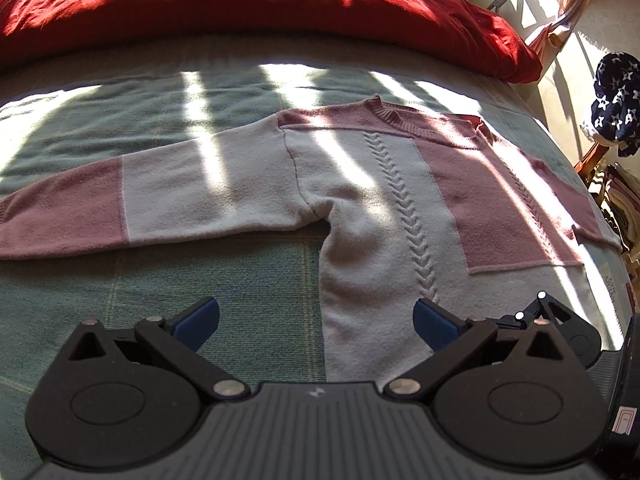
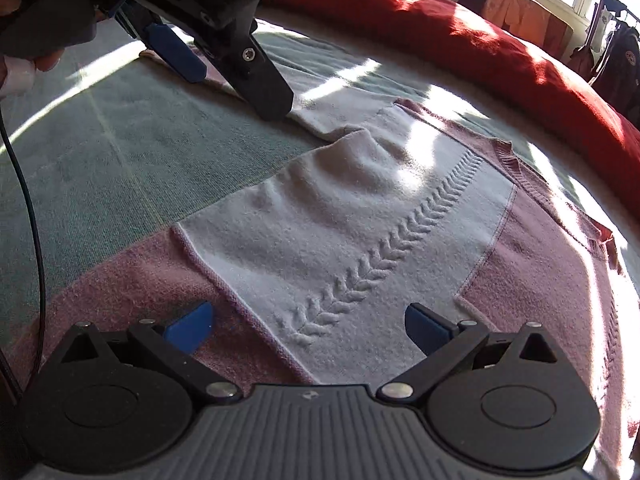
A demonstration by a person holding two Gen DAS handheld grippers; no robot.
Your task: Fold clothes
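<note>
A pink and white knit sweater (image 1: 360,184) lies flat on the bed, with a braided cable line down its white front and its left sleeve (image 1: 120,208) stretched out to the left. It also shows in the right wrist view (image 2: 360,240). My left gripper (image 1: 316,320) is open and empty just above the sweater's lower white panel. It also shows in the right wrist view (image 2: 228,76), low over the sleeve. My right gripper (image 2: 308,326) is open and empty over the sweater's hem, and part of it shows in the left wrist view (image 1: 560,328).
The sweater lies on a green bedcover (image 1: 160,304). A red blanket (image 1: 240,4) runs along the far side of the bed. A dark star-patterned cloth (image 1: 616,104) hangs beyond the right edge. A black cable (image 2: 24,184) hangs at the left.
</note>
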